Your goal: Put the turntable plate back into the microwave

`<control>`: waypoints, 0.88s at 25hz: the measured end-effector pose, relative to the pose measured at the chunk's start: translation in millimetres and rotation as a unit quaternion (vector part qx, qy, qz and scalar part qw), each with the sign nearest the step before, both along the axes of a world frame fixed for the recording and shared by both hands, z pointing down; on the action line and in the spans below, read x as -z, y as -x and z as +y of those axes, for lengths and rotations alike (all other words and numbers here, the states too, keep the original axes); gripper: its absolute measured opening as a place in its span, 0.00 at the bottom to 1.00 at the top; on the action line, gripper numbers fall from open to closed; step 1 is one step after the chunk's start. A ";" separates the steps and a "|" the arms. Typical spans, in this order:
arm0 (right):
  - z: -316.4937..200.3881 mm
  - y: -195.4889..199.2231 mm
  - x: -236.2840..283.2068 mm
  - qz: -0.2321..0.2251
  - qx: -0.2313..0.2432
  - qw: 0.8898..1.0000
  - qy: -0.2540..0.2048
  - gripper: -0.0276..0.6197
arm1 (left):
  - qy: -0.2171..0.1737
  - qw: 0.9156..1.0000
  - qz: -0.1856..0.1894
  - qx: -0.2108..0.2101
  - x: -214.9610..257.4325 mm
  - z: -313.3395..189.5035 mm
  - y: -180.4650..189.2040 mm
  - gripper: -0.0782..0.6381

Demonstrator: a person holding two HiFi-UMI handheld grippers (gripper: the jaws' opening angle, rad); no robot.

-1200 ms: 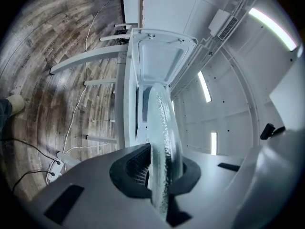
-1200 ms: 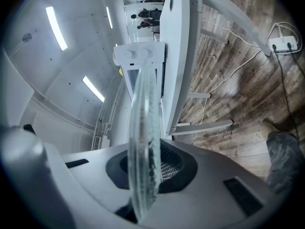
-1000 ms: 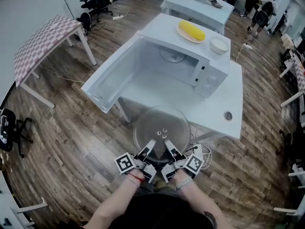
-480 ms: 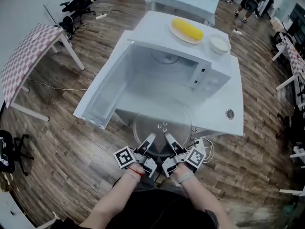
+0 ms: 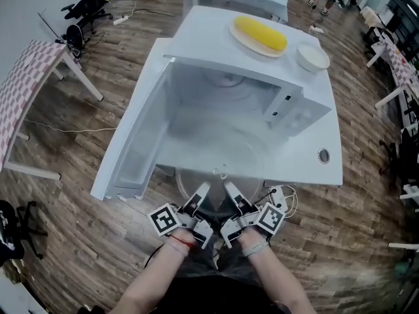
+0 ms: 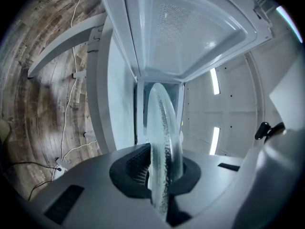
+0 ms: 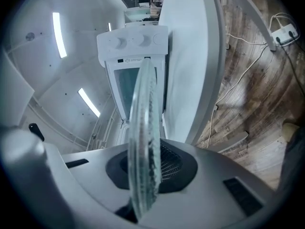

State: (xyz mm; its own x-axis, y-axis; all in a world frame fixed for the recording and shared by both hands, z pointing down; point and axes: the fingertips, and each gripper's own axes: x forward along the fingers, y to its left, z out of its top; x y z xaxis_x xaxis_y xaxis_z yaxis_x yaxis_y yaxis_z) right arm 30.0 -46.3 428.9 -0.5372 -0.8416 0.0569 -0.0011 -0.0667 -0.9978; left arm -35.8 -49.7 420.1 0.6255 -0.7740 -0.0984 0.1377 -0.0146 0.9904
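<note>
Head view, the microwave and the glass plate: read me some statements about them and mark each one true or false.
1. Both the left tool and the right tool grip the round clear glass turntable plate. True.
2. The white microwave has its door shut. False: the door stands wide open.
3. A yellow corn cob lies on a plate on top of the microwave. True.
4. The glass plate is already seated deep inside the oven. False: it is held by its near edge at the opening.
5. The small white bowl stands on the wooden floor. False: it stands on the microwave's top.
</note>
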 end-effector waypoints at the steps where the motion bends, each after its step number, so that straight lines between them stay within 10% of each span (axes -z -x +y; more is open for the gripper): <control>1: -4.7 0.9 -0.3 0.001 0.000 1.000 -0.002 0.11 | 0.002 1.000 0.001 0.000 -1.0 -4.3 1.0 0.15; 22: -83.0 -9.9 -12.3 0.018 -0.012 1.000 -0.008 0.11 | -0.004 1.000 -0.001 -0.005 -17.3 -84.5 -7.2 0.15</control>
